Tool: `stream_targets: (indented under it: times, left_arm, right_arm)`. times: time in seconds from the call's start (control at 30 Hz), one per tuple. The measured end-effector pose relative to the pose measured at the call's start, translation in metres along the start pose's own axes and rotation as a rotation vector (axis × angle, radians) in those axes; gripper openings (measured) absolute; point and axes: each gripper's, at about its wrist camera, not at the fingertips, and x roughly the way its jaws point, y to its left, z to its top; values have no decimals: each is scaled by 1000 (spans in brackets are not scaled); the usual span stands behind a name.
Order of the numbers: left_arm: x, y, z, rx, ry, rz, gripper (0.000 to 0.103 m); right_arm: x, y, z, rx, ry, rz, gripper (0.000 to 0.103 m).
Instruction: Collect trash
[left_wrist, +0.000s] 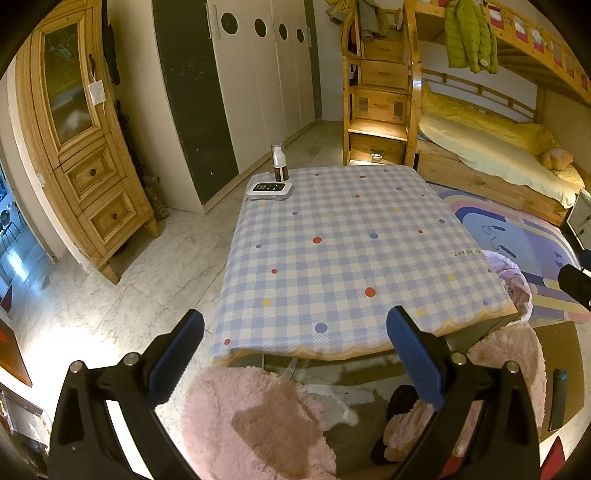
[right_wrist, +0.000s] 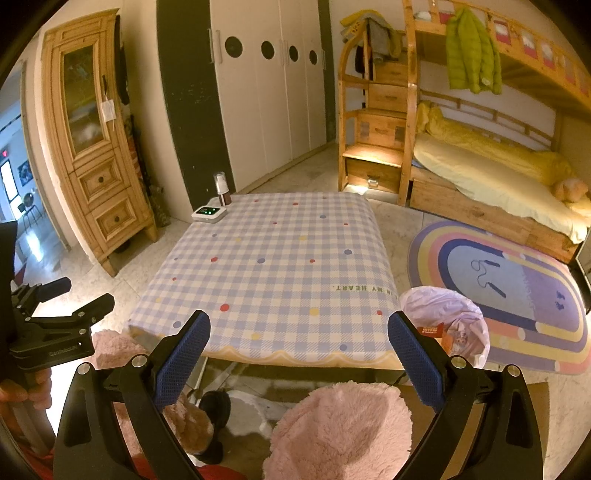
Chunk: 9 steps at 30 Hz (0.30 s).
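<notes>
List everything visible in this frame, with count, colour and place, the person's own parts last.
table: one, blue-and-white check cloth with dots, centre.
bottle: one, white top, dark base, far-left table corner.
device: one, white with green lights, beside the bottle.
trash bag: one, pale lilac, open, on the floor right of the table, packaging inside.
rug: one, rainbow-striped, floor right.
bunk bed: one, wooden, yellow bedding, right.
jacket: one, green, hanging on the bunk.
cabinet: one, wooden, left.
wardrobe: one, white, back wall.
left gripper: open, empty.
right gripper: open, empty.
</notes>
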Motion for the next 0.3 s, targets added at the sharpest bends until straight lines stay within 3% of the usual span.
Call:
stream_targets:
  times: [0.3]
  left_arm:
    - [21, 8, 4, -29, 18, -37, 96]
  right_arm:
    - [16, 2, -8, 9, 37, 9, 96]
